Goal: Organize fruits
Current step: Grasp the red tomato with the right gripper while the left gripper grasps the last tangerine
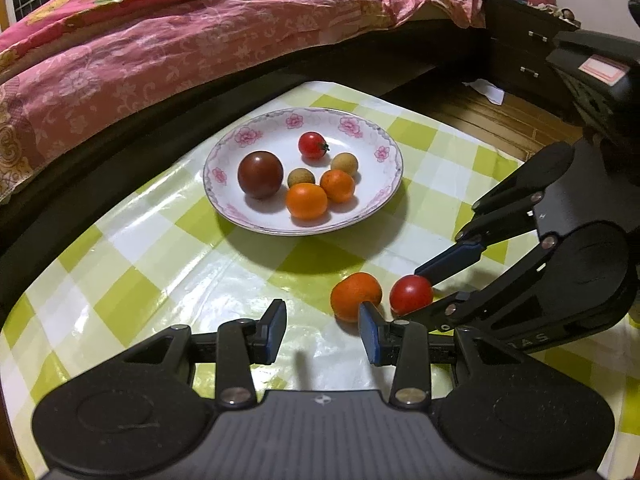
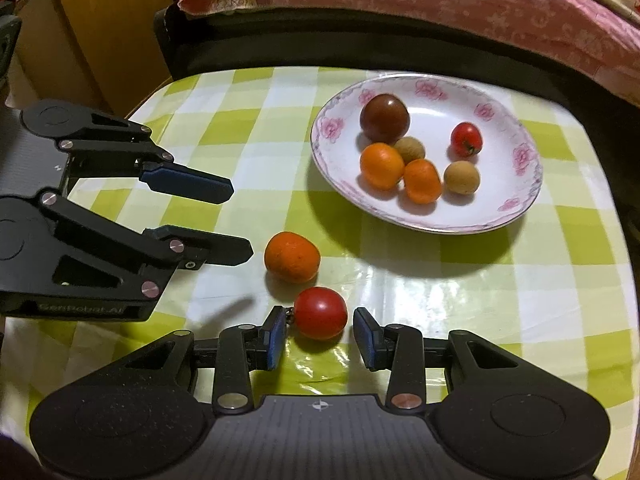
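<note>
Fruit is sitting mostly gathered on the floral plate: a dark tomato, a small red tomato, two kumquats and two tan longans are lying together in its well, presumably so that everything ends up in one dish. Two pieces are waiting outside it on the green checked tablecloth, near the plate's front rim: a loose kumquat and, just beside it, a loose red tomato. The right gripper is straddling that tomato with its fingers spread apart; the left pad appears to be touching the fruit while the other pad is standing clear, so nothing is being squeezed yet, and closing looks like the move it is set up for. The left gripper is hovering low with fingers likewise apart and holding nothing, its right pad lying against or just in front of the loose kumquat, likely lining up for that one.
</note>
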`<state>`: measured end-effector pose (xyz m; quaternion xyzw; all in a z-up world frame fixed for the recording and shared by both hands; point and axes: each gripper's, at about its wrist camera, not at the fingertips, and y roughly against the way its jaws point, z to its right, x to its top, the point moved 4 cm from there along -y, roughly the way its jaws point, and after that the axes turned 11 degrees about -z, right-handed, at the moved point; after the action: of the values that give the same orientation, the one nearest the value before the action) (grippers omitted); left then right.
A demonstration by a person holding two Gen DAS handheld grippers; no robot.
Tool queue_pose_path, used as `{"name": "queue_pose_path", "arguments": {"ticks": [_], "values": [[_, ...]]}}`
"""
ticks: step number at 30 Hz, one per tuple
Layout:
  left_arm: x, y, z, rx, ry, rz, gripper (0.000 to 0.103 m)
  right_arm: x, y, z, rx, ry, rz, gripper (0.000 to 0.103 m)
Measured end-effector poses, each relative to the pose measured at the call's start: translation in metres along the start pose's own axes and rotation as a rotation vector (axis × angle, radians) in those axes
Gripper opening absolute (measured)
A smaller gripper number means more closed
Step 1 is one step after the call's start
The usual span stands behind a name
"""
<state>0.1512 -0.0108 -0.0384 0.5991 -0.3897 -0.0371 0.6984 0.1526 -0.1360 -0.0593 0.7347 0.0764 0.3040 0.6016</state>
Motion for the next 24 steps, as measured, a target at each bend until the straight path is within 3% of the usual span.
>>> {"name": "queue_pose_path", "arguments": {"ticks": [6, 24], "values": [[0.001, -0.006, 0.006, -0.011, -0.014, -0.013, 0.046, -0.001, -0.002, -0.002, 0.004, 0.003, -0.018, 0.026], [0.011, -0.042, 0.026, -0.038, -0.057, -0.057, 0.048, -0.005, 0.004, 0.023, -0.057, -0.070, -0.038, 0.027]]}}
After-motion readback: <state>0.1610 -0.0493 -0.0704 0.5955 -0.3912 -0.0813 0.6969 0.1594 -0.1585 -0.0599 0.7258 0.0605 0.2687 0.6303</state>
